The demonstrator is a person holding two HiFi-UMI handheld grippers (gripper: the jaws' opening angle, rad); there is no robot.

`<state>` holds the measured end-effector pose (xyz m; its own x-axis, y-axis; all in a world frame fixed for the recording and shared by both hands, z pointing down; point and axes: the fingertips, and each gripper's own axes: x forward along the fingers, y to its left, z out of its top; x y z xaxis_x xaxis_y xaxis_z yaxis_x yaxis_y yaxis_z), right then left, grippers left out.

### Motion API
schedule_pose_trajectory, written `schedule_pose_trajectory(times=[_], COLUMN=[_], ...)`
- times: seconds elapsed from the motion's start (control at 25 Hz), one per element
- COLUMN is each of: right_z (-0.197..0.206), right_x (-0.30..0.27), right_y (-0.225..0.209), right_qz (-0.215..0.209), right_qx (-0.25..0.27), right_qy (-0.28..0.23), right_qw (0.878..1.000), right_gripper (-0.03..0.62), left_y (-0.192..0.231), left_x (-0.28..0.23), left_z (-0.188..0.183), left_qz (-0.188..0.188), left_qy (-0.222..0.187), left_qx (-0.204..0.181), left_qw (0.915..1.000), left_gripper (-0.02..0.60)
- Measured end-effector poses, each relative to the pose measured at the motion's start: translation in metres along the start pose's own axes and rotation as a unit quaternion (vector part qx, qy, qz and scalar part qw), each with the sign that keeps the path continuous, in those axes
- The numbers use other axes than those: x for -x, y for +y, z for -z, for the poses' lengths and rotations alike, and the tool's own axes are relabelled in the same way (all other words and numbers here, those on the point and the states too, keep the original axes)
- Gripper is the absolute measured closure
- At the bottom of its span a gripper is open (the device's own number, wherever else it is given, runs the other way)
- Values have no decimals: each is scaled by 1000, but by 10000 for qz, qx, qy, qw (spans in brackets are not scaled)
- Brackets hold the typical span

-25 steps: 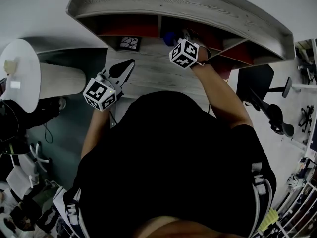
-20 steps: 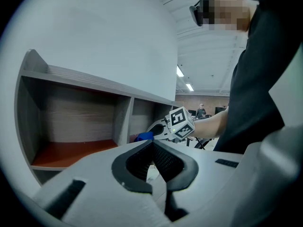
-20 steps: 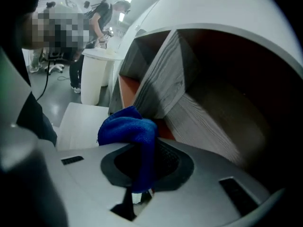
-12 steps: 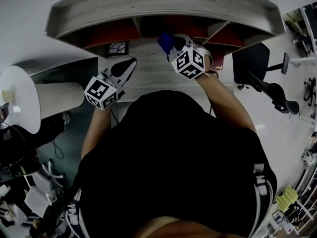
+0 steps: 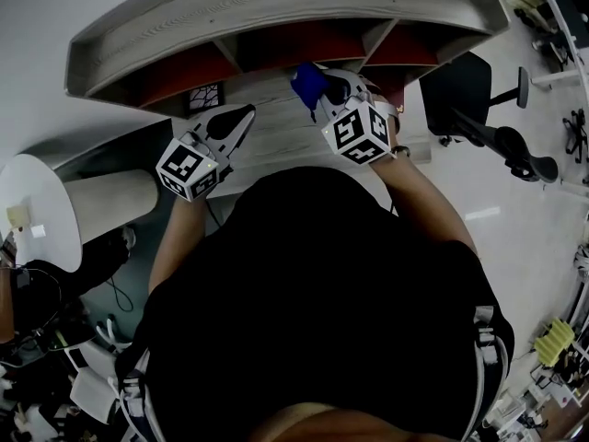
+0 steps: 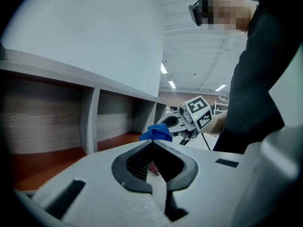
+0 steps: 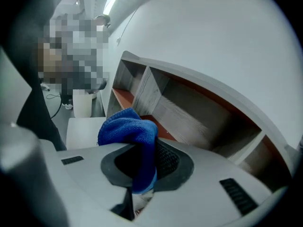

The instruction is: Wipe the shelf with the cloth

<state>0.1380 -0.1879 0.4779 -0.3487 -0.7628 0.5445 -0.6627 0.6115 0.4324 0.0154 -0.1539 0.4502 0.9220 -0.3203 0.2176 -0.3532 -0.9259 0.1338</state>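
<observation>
Cloth (image 7: 127,126) (blue), in right hand-held gripper (image 7: 141,162)

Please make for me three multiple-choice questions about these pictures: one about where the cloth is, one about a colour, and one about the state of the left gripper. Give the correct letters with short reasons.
1. Where is the cloth?
A. on the round white table
B. between the jaws of the right gripper
C. on the black chair

2. What colour is the cloth?
A. blue
B. yellow
C. white

3. How do the jaws of the left gripper stand?
A. wide apart
B. closed on the cloth
C. closed together, holding nothing

Answers:
1 B: the right gripper view shows the cloth pinched in its jaws.
2 A: it is blue in every view.
3 C: the left gripper view shows the tips meeting with nothing between them.
</observation>
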Motion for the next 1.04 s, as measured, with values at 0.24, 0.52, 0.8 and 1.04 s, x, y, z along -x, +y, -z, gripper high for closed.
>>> schedule_pose_trajectory(times=[0.24,0.52,0.8,1.04], right_z=[3,20,40,48], right_x=[28,59,88,101], right_y=[-7,-22,-32,-39], right_qz=[278,598,968,1143], right_qx=[-303,-813,-1025,-1162], right_qy=[-177,-224,-102,-104], right_qw=[9990,9946,9900,9866], right_gripper=[546,546,546,546], left_y=[-13,-25,-37,-36], left_x=[-17,-36,-54,-62], left_z=[-6,-11,-13,-18], left_qz=[311,591,888,941], left_qy=[9,22,6,13], left_qx=[-123,-219,-251,-302], left_qw=[9994,9980,9957,9951], left_gripper=[565,565,565,565])
